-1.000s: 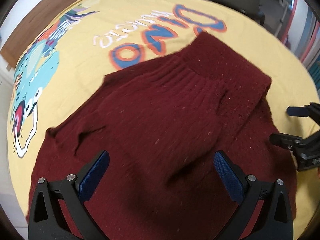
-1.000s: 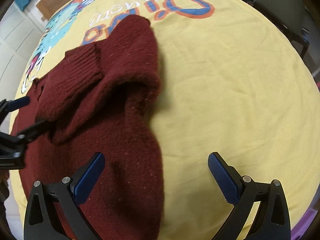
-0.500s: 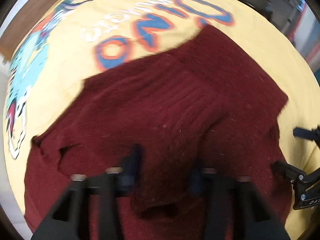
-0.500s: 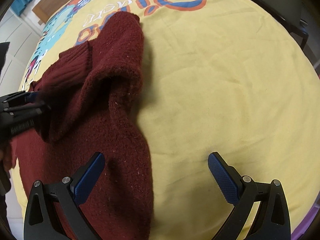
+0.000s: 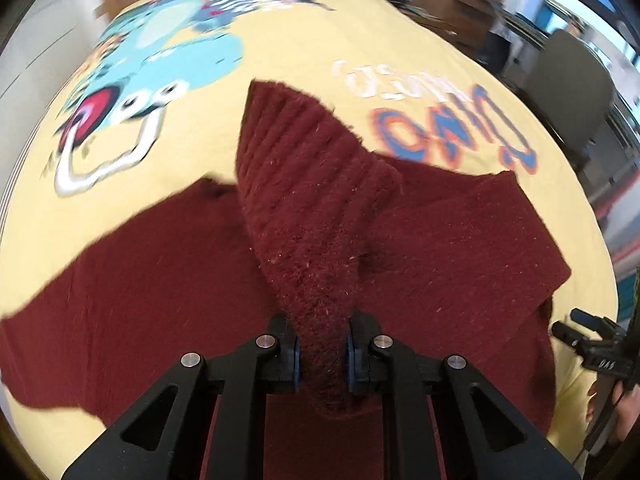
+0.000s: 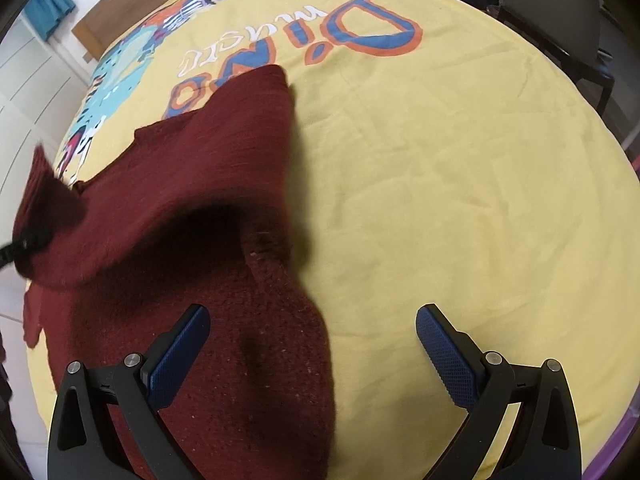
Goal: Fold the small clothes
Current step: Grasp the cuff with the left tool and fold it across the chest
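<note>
A dark red knitted sweater (image 5: 440, 248) lies on a yellow dinosaur-print cloth (image 6: 460, 160) covering the surface. The left hand-held gripper (image 5: 322, 354) pinches a ribbed sweater fold; the right hand-held gripper (image 6: 312, 344) hangs spread, empty. A grey chair (image 5: 572, 76) stands beyond.

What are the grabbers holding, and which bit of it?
The left gripper pinches the dark red sweater by its ribbed sleeve, lifted off the yellow sheet. The right gripper is open and holds nothing.

Large print: "Dino" in blue letters outlined orange, on the yellow cloth (image 6: 440, 160), far side, upside down to the camera, partly covered by the dark red sweater (image 6: 208, 208).
Small print: white script line beside it, not readable.
</note>
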Demonstrator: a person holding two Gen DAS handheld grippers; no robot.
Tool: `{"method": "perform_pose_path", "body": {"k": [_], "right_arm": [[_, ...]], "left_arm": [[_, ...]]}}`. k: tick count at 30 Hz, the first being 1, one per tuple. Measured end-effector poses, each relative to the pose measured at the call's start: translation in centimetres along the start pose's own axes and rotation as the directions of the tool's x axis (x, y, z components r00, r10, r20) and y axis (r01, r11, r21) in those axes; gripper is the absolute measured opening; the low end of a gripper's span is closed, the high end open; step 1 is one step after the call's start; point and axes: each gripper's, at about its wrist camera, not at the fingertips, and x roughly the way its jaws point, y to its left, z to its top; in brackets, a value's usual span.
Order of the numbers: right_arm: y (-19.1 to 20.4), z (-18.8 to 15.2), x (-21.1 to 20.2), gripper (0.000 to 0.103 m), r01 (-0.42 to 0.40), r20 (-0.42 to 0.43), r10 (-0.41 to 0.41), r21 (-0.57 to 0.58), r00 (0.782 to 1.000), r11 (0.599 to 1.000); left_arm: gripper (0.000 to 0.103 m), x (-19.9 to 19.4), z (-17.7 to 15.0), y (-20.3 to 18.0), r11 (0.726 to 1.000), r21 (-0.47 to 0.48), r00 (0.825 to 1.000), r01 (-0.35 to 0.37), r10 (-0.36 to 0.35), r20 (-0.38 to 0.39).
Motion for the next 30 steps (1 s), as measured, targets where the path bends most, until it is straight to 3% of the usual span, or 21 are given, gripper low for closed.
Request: {"method": "perform_pose_path", "body": {"k": [5, 9, 11, 15, 18, 20, 22, 23, 30], "right_arm": [[1.1, -0.1, 0.8, 0.103, -0.005, -0.022, 0.004, -0.019, 1.0, 1.0], [1.9, -0.4, 1.1, 0.103, -0.005, -0.041, 0.003, -0.046, 0.999, 0.999], [2.2, -0.5, 1.2, 0.103, -0.005, -0.045, 0.003, -0.056, 0.999, 0.998], [2.5, -0.6, 1.2, 0.103, -0.004, -0.046, 0.001, -0.058, 0.999, 0.998], [2.5, -0.6, 1.1, 0.103, -0.006, -0.043, 0.004, -0.054, 0.999, 0.999], [2.6, -0.6, 1.1, 0.103, -0.007, -0.043, 0.004, -0.056, 0.999, 0.998], [2.7, -0.7, 1.2, 0.103, -0.009, -0.048, 0.006, -0.057, 0.999, 0.998], [2.7, -0.7, 1.2, 0.103, -0.011, -0.049, 0.008, -0.058, 0.999, 0.998], [3.1, -0.8, 1.1, 0.103, -0.009, -0.049, 0.006, -0.064, 0.999, 0.998]], "left_arm": [[0.014, 0.2, -3.8, 3.0, 0.993, -0.121, 0.998, 0.015, -0.022, -0.055], [0.021, 1.0, -5.7, 5.0, 0.976, -0.217, 0.992, 0.021, -0.048, -0.119], [0.03, 0.9, -6.4, 5.9, 0.971, -0.239, 0.991, 0.011, -0.043, -0.129], [0.057, 0.2, -7.3, 7.8, 0.96, -0.28, 0.989, -0.024, -0.018, -0.148], [0.059, -0.3, -8.1, 9.2, 0.951, -0.308, 0.984, -0.007, -0.049, -0.174], [0.067, -0.8, -8.6, 10.0, 0.946, -0.325, 0.98, 0.011, -0.076, -0.187], [0.096, -1.4, -8.8, 10.6, 0.945, -0.326, 0.981, 0.015, -0.076, -0.177], [0.103, -1.9, -8.9, 10.9, 0.945, -0.327, 0.984, 0.018, -0.075, -0.161], [0.102, -5.3, -7.5, 13.4, 0.949, -0.314, 0.996, -0.008, -0.02, -0.085]]}}
